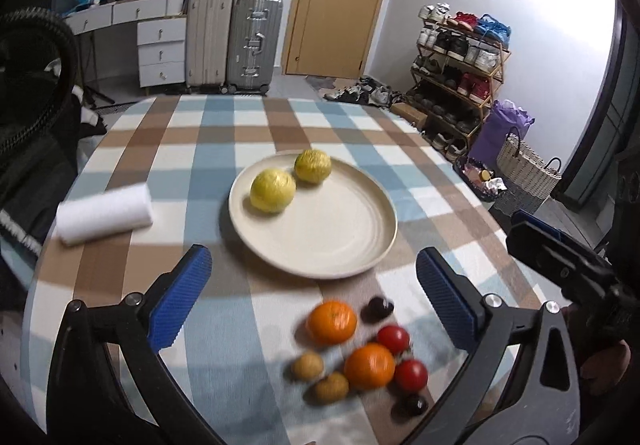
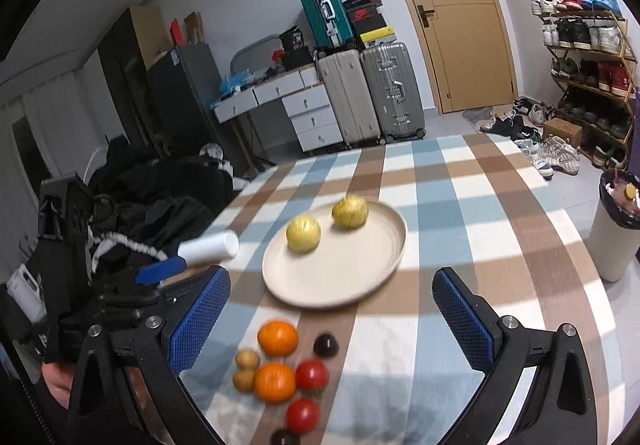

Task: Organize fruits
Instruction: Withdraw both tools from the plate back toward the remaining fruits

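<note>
A cream plate (image 1: 340, 237) (image 2: 360, 269) on the checked tablecloth carries two yellow-green fruits (image 1: 273, 190) (image 2: 304, 234) at its far left. Nearer me lies a loose cluster: two oranges (image 1: 332, 322) (image 2: 278, 337), two red tomatoes (image 1: 394, 339) (image 2: 312, 374), two small brown fruits (image 1: 307, 366) (image 2: 247, 359) and two dark round fruits (image 1: 377, 309) (image 2: 326, 345). My left gripper (image 1: 314, 299) hangs open above the cluster, holding nothing. My right gripper (image 2: 332, 321) is also open and empty, over the same cluster. The right gripper's body (image 1: 560, 265) shows at the right edge of the left wrist view.
A white roll (image 1: 105, 213) (image 2: 209, 247) lies on the table left of the plate. Dark clothing (image 2: 160, 201) is piled beyond the table's left edge. A white bin with a black liner (image 2: 616, 229) stands by the right edge. Suitcases (image 1: 232, 37), drawers and a shoe rack (image 1: 460, 77) line the walls.
</note>
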`<action>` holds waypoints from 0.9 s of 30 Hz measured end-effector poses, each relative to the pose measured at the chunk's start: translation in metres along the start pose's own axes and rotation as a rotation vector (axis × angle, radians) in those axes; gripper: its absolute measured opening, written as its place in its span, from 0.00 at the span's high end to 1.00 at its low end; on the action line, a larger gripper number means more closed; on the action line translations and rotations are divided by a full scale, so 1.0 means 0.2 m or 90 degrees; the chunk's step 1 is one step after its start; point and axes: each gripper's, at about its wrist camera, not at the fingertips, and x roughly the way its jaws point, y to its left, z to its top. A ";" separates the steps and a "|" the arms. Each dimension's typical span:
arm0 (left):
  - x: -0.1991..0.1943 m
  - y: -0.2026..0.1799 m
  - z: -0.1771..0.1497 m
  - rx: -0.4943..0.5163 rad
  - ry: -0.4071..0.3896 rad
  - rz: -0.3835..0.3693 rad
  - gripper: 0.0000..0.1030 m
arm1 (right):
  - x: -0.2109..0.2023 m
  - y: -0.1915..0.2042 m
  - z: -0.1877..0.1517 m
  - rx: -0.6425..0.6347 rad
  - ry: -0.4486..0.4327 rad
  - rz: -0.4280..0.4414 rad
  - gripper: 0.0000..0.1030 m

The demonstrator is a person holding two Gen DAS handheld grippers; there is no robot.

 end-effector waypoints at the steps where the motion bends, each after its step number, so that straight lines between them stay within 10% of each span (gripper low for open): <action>1: -0.01 0.01 -0.03 -0.004 0.003 0.001 0.01 | -0.01 0.01 -0.03 -0.007 0.005 0.001 0.00; 22: -0.02 0.19 -0.43 -0.056 0.081 0.022 0.01 | 0.01 0.14 -0.59 -0.034 0.100 0.018 0.01; 27: -0.02 0.20 -0.46 -0.060 0.087 0.020 0.01 | 0.04 0.17 -0.62 -0.038 0.108 0.031 0.18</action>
